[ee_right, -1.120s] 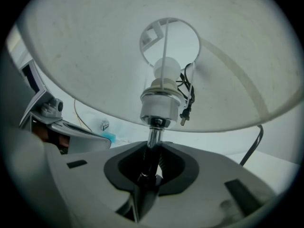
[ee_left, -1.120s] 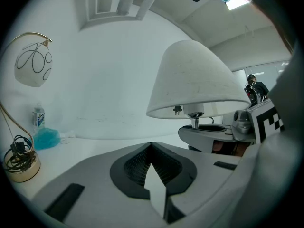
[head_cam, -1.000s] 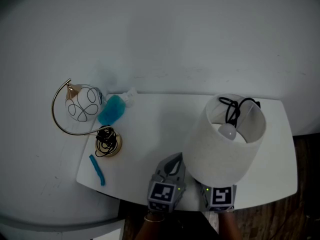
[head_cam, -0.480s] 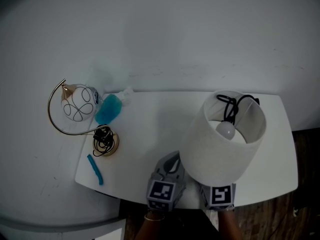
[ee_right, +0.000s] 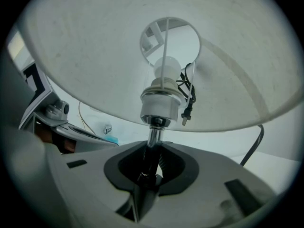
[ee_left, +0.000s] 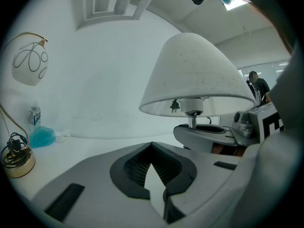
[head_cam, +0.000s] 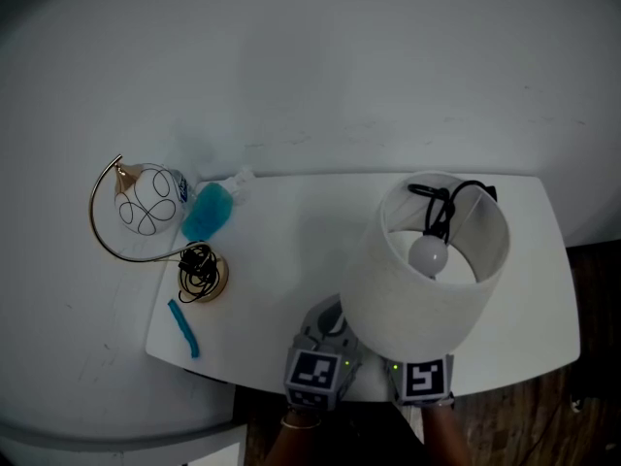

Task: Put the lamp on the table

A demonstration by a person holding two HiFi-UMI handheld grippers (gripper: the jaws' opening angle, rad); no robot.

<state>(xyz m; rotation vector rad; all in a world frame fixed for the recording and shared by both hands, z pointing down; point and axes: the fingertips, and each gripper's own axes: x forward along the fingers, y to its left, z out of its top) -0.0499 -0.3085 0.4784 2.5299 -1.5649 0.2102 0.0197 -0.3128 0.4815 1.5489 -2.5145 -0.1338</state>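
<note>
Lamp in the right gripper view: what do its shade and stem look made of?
Shade: probably off-white fabric or paper, matte and faintly speckled, and light seems to pass through it. Stem: likely metal with a polished chrome finish, judging by its bright mirror-like highlights.

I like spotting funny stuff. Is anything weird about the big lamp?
Yes. The lamp has its black cord bundled inside the shade, beside the bulb, with the plug dangling, instead of trailing out. The right gripper holds it by the stem.
</note>
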